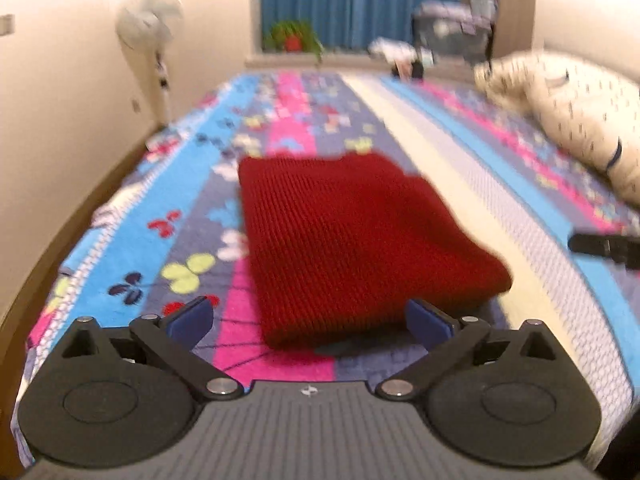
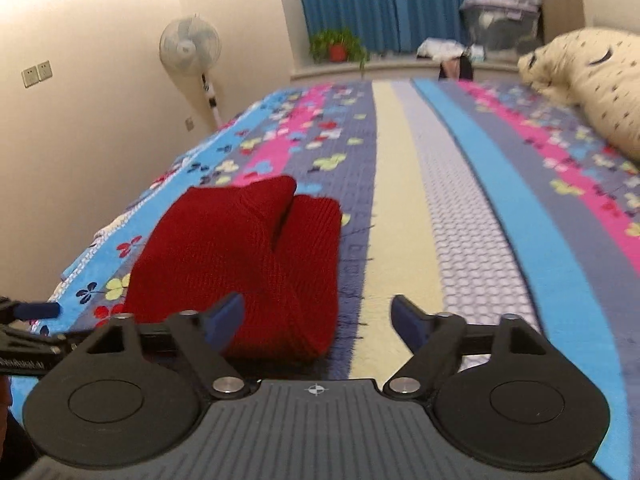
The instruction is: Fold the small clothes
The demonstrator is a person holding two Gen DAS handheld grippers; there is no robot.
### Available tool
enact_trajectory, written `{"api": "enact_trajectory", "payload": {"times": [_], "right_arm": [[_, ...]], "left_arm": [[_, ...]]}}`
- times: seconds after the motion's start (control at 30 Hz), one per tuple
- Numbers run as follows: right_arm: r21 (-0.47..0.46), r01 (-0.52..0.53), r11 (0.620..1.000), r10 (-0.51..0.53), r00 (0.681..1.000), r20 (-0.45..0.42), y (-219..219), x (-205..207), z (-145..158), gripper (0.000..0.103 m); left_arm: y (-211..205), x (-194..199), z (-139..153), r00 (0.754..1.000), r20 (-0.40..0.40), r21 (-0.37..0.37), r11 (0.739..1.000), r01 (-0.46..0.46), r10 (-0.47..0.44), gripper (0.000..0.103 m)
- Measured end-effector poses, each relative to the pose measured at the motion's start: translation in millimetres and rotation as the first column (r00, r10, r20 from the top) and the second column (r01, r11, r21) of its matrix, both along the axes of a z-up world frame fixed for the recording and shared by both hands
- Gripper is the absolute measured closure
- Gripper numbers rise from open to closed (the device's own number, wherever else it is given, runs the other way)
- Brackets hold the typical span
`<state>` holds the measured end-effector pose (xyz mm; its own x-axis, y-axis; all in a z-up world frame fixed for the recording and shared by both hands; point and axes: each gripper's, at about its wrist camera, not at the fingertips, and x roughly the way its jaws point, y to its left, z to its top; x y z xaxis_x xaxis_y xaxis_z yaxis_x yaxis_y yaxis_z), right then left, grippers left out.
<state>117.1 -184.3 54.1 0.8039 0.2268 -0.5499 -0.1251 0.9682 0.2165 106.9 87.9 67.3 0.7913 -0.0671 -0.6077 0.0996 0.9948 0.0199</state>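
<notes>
The left gripper [image 1: 310, 326] has its 2 fingers spread wide with nothing between them. Its blue pads [image 1: 192, 322] sit low over the bedspread [image 1: 452, 184], one on each side of the near edge of the red knitted garment [image 1: 352, 248]. No contact between the pads and the fabric can be confirmed; the left wrist view is blurred.

The red knitted garment lies folded into a compact, roughly rectangular stack on the striped bedspread, across the pink and grey-blue stripes with the butterfly print. In the right wrist view the garment [image 2: 240, 264] shows 2 layers at its far end, where an upper fold overlaps a lower one and leaves a dark gap between them.

The right gripper [image 2: 318, 320] also has its 2 fingers spread wide and holds nothing. It sits to the right of the garment, over the cream stripe. Its left finger [image 2: 224, 320] overlaps the near right part of the garment in the view; its right finger is over the bare bedspread [image 2: 472, 216].

A cream pillow [image 2: 600, 84] with small dark marks lies at the far right of the bed. A pedestal fan [image 2: 190, 46] stands by the left wall. A potted plant [image 2: 339, 46] sits on the sill before the blue curtain [image 2: 380, 0].
</notes>
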Motion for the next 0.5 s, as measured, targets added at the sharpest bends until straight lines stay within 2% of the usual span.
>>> {"api": "enact_trajectory", "payload": {"times": [0.13, 0.23, 0.37, 0.5], "right_arm": [[-0.009, 0.019, 1.000, -0.019, 0.998, 0.054, -1, -36, 5, 0.012], [-0.011, 0.031, 0.999, -0.030, 0.997, 0.064, 2, -52, 5, 0.010], [-0.033, 0.047, 0.998, -0.044, 0.996, 0.077, 11, -69, 5, 0.008], [-0.048, 0.026, 0.998, -0.023, 0.997, 0.069, 20, -76, 0, 0.004]], "left_arm": [[-2, -29, 19, 0.995, 0.083, -0.042, 0.997, -0.059, 0.062, 0.000], [-6, -48, 25, 0.986, 0.126, -0.038, 0.994, -0.106, 0.110, 0.000], [-12, -67, 19, 0.984, 0.101, -0.039, 0.988, -0.147, 0.150, 0.000], [-10, -71, 11, 0.987, 0.025, -0.081, 0.984, -0.156, 0.159, 0.000]]}}
